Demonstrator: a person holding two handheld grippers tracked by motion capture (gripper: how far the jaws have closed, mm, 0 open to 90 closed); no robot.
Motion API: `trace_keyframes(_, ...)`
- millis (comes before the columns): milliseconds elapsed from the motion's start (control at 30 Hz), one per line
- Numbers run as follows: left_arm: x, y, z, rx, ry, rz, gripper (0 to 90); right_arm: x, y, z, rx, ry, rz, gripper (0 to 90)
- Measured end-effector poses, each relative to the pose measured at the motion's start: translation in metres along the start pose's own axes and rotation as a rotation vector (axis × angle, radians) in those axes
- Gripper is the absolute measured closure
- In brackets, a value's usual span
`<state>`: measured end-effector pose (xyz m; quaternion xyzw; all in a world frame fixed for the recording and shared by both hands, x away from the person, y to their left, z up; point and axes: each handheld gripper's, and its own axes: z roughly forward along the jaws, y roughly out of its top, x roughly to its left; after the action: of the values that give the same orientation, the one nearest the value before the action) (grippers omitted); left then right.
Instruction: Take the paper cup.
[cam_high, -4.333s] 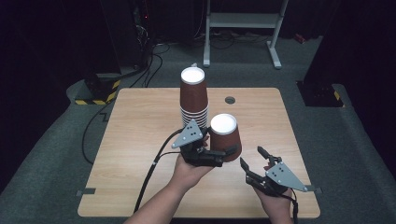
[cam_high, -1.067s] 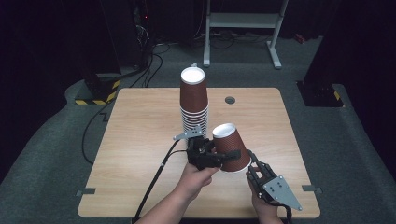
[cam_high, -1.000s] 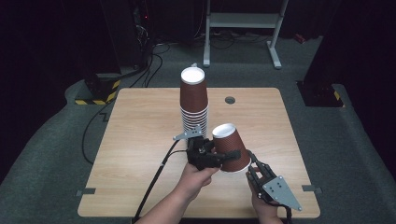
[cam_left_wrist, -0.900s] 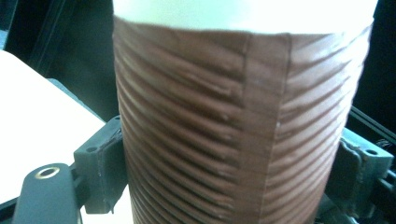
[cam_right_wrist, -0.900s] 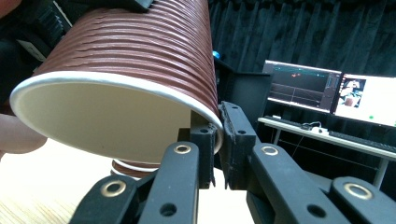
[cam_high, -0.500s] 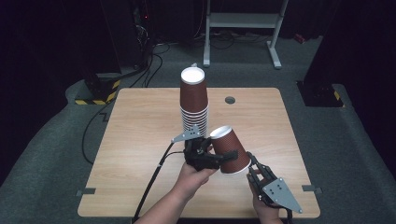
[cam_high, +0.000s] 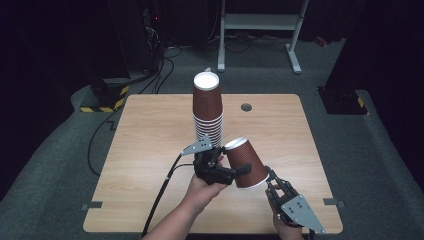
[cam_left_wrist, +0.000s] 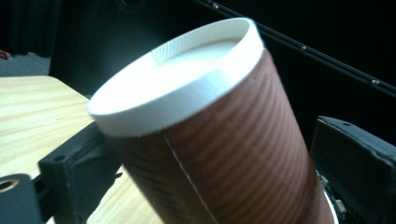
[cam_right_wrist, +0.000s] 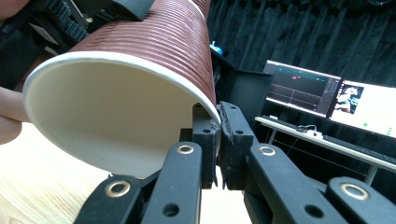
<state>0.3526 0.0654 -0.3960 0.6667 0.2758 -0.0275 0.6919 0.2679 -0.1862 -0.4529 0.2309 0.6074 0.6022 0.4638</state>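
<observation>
A brown ribbed paper cup (cam_high: 245, 162) hangs tilted above the table's front, white base up and left, open mouth down and right. My right gripper (cam_high: 270, 174) comes from the lower right and is shut on the cup's rim (cam_right_wrist: 211, 122), one pad inside the wall and one outside. My left gripper (cam_high: 232, 174) stands around the cup's body (cam_left_wrist: 224, 140). Its jaws have just been opening, with the cup still between them. The far jaw stands clear of the wall. A tall stack of matching upturned cups (cam_high: 208, 112) stands at mid-table behind.
The wooden table (cam_high: 150, 150) has a small round grommet (cam_high: 246, 107) near its back edge. The left gripper's cable (cam_high: 162, 192) trails off the front. Dark floor and a metal stand (cam_high: 260, 22) lie beyond. Lit monitors (cam_right_wrist: 303, 93) sit to the side.
The cup has tipped further toward the lower right. The left gripper's jaws have spread away from its sides. The right gripper, open and apart several seconds ago, now pinches the rim.
</observation>
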Motion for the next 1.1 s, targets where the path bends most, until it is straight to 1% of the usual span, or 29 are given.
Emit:
trace_keyframes(67,0.001,0.001,-0.005,-0.02,0.018,0.002,3.3,-0.002,0.0,-0.001,-0.002,-0.007,0.012,86.3)
trace_keyframes(133,0.004,0.002,-0.009,-0.02,0.034,-0.001,3.5,-0.005,0.0,-0.003,-0.003,-0.015,0.037,86.4)
trace_keyframes(267,0.006,-0.001,-0.017,-0.016,0.074,0.018,5.0,-0.008,0.0,-0.006,0.003,-0.024,0.033,86.4)
trace_keyframes(400,0.008,-0.006,-0.027,-0.014,0.115,0.043,7.3,-0.008,-0.001,-0.007,0.015,-0.022,0.028,86.4)
trace_keyframes(533,0.012,-0.012,-0.04,0.002,0.169,0.077,8.4,-0.009,-0.003,-0.008,0.04,-0.026,0.029,86.4)
trace_keyframes(667,0.018,-0.02,-0.054,0.012,0.219,0.093,9.3,-0.011,-0.004,-0.008,0.057,-0.027,0.035,86.4)
trace_keyframes(800,0.025,-0.028,-0.07,0.025,0.27,0.111,10.6,-0.012,-0.006,-0.007,0.085,-0.023,0.04,86.4)
trace_keyframes(900,0.031,-0.035,-0.082,0.04,0.307,0.125,12.2,-0.013,-0.006,-0.006,0.118,-0.019,0.047,86.3)
trace_keyframes(1033,0.039,-0.045,-0.097,0.078,0.367,0.148,14.5,-0.017,-0.006,-0.003,0.177,-0.004,0.048,86.3)
trace_keyframes(1100,0.045,-0.05,-0.106,0.107,0.403,0.17,15.0,-0.02,-0.005,-0.002,0.211,0.002,0.046,86.3)
